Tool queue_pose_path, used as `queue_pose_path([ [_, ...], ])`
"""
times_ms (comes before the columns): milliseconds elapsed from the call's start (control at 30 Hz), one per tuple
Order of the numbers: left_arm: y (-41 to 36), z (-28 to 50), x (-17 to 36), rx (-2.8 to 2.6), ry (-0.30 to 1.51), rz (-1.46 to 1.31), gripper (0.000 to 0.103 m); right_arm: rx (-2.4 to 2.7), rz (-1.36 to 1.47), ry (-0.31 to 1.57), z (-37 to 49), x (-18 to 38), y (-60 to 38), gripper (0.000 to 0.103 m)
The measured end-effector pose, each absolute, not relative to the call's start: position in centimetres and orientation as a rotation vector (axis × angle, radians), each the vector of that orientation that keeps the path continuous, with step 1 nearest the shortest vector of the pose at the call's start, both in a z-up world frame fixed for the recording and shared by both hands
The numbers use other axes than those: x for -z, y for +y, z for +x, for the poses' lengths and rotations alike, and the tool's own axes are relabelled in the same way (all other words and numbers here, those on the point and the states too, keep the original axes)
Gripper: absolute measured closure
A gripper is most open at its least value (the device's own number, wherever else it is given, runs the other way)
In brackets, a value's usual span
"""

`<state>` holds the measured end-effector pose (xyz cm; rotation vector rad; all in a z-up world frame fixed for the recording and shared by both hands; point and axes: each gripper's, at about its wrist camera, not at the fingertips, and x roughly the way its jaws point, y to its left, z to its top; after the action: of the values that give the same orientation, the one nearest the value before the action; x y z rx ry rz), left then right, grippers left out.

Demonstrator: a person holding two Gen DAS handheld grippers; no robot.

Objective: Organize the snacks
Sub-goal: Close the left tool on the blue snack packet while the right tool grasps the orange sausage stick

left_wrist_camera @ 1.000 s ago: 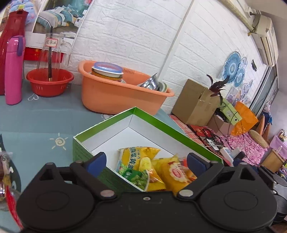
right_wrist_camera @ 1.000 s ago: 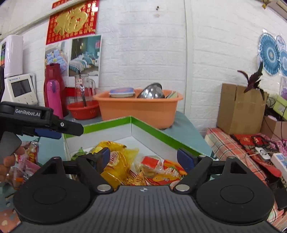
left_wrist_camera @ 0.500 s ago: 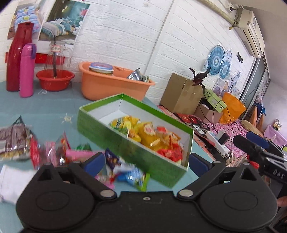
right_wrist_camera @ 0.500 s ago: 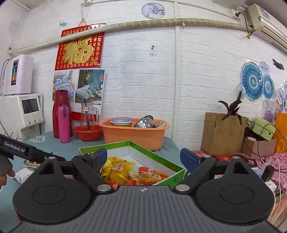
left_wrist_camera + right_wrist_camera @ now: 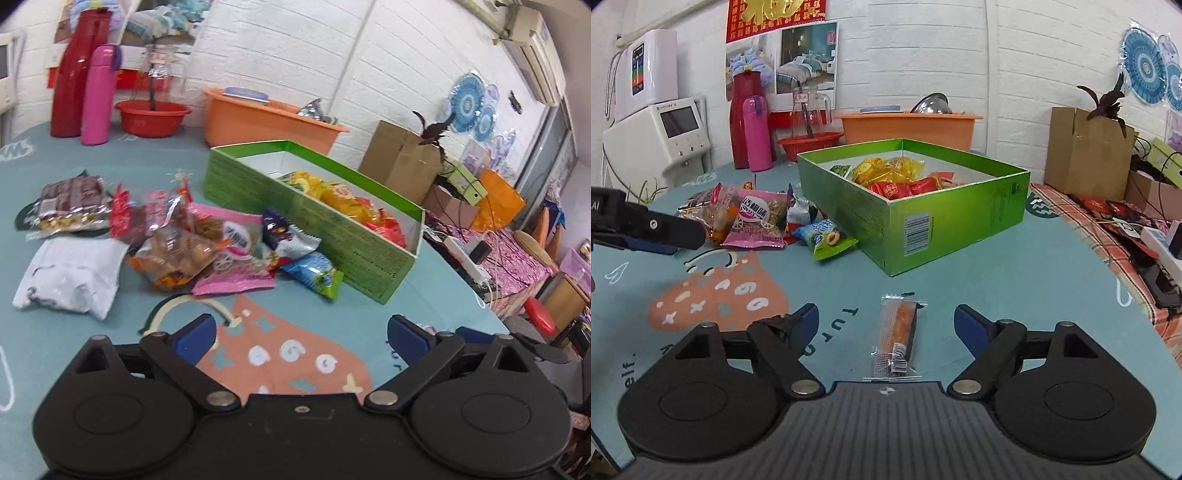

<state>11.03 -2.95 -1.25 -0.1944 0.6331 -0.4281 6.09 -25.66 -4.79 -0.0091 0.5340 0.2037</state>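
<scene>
- Right hand-held gripper (image 5: 886,321) low over the tabletop (image 5: 1015,280), blue-padded fingers spread wide, holding nothing.
- Between those fingers, flat on the tabletop: a slim clear-wrapped orange snack stick (image 5: 899,334), lengthwise, touching neither finger.
- Farther ahead, a green box (image 5: 945,218), open-topped, with yellow and red snack packets (image 5: 897,177) inside.
- Left hand-held gripper (image 5: 301,338) also spread wide and empty, above a pink patch printed on the teal cloth; seen from the right wrist view as a dark arm at the far left edge (image 5: 661,230).
- Left of the green box (image 5: 314,229), a loose heap of snacks: blue-green packet (image 5: 314,275) touching the box's near wall, pink packet (image 5: 236,258) beside it, white bag (image 5: 70,275) at the near left, brown packet (image 5: 70,201) farther left.
- At the far edge of the tabletop, against the white brick wall: pink flask (image 5: 98,96), red jug (image 5: 72,72), red bowl (image 5: 153,118), orange tub (image 5: 266,122).
- Off the tabletop to the right, a cardboard box (image 5: 1086,151).
</scene>
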Motion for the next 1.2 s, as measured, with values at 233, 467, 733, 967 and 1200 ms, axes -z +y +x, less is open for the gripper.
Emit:
queue_pose_path([
  [233, -6.3, 15.9, 2.4, 0.466, 0.704, -0.227, 0.000, -0.247, 0.030, 0.582, 5.8, 5.8, -26.2, 0.065],
  [467, -8.4, 20.2, 3.1, 0.336, 0.715, -0.319, 0.000, -0.247, 0.057, 0.569, 5.4, 5.7, -27.2, 0.066],
  [733, -9.0, 21.6, 4.4, 0.268, 0.710, -0.261, 0.019, -0.267, 0.081, 0.568, 5.6, 6.0, -27.7, 0.064],
  [967, -8.6, 19.5, 4.3, 0.388, 0.754, -0.213, 0.021, -0.272, 0.085, 0.565, 5.6, 6.0, -27.9, 0.063],
  [1200, -8.5, 15.9, 3.9, 0.438, 0.759, -0.191, 0.000, -0.271, 0.060, 0.562, 5.5, 6.0, -27.4, 0.055],
])
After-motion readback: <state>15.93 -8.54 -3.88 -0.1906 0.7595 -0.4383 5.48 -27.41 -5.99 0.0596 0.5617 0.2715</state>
